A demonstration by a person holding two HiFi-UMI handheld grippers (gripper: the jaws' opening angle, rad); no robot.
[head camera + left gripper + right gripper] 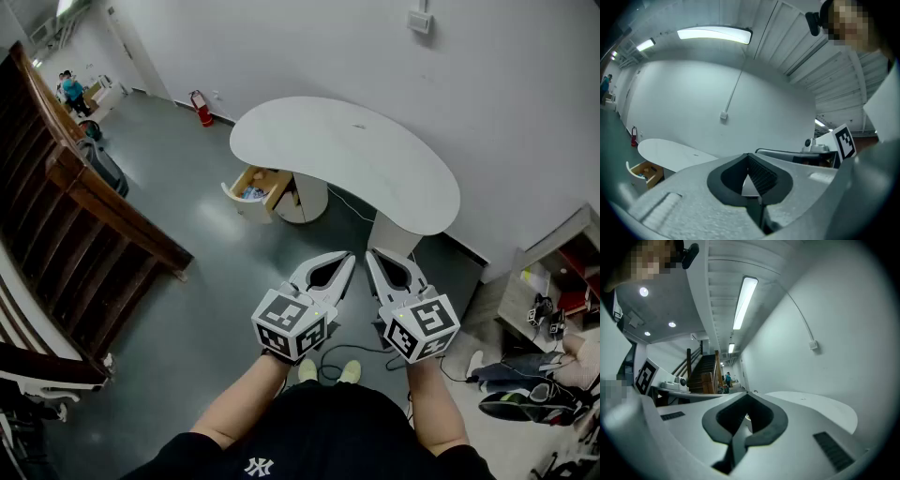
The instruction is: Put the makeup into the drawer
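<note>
Where the tongs hang: both are held out in front of the person's body over the grey floor (187,309), side by side, tips pointing towards the table (375,169) but well apart from it.
Left gripper (348,257): jaws brought together, tips meeting, with only the dark oval hollow behind them; nothing sits in it. Its own view (749,155) shows the same closed tips and empty hollow.
Right gripper (372,253): jaws likewise pressed together at the tips and holding nothing; its own view (747,393) confirms this.
Contact: neither gripper touches any object; they lie just beside each other, tips close together.
Marker cubes: one on each gripper, near the person's hands, left (291,323) and right (422,326).
Table: white, kidney-shaped, standing against the wall.
Drawer (277,192): wooden, pulled open under the table's left end; also seen at the low left of the left gripper view (647,172).
Makeup: small blue and white things (251,193) lie inside the open drawer, too small to tell whether they are the makeup.
Surroundings: a dark wooden stair rail (84,187) at the left, a red fire extinguisher (201,108) by the far wall.
</note>
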